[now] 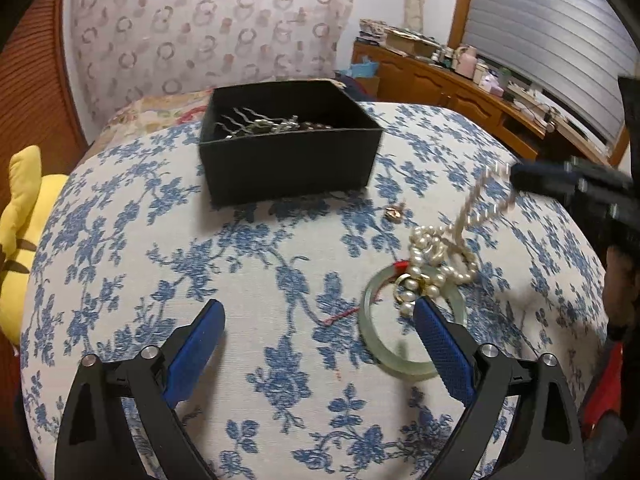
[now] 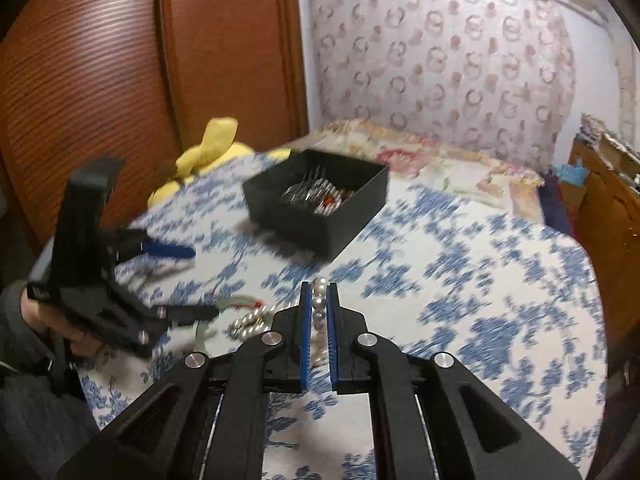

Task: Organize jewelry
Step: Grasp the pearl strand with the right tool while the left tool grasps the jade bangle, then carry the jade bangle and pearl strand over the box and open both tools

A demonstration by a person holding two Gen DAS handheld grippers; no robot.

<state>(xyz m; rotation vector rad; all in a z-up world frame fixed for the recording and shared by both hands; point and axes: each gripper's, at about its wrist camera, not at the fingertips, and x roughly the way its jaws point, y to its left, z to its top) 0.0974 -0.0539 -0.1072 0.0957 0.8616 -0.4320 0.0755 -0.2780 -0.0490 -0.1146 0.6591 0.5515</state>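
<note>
A pearl necklace (image 1: 436, 254) lies heaped at the right of the blue floral cloth, one strand lifted up to my right gripper (image 1: 516, 178). In the right wrist view that gripper (image 2: 319, 294) is shut on the pearl strand (image 2: 319, 304). A pale green bangle (image 1: 384, 344) lies under the heap, with a gold clasp and a red thread beside it. My left gripper (image 1: 316, 312) stands open just above the cloth, its right finger (image 1: 440, 344) over the bangle. The black box (image 1: 288, 156) farther back holds metal hair combs (image 1: 256, 122). A small gold ring (image 1: 391, 212) lies between the box and the pearls.
A yellow plush toy (image 1: 20, 232) sits at the left edge of the cushion. Behind the box rise a patterned headboard (image 1: 208, 28) and a floral pillow. A wooden sideboard (image 1: 460, 84) with clutter stands at the right. A hand (image 2: 36, 320) holds the left gripper.
</note>
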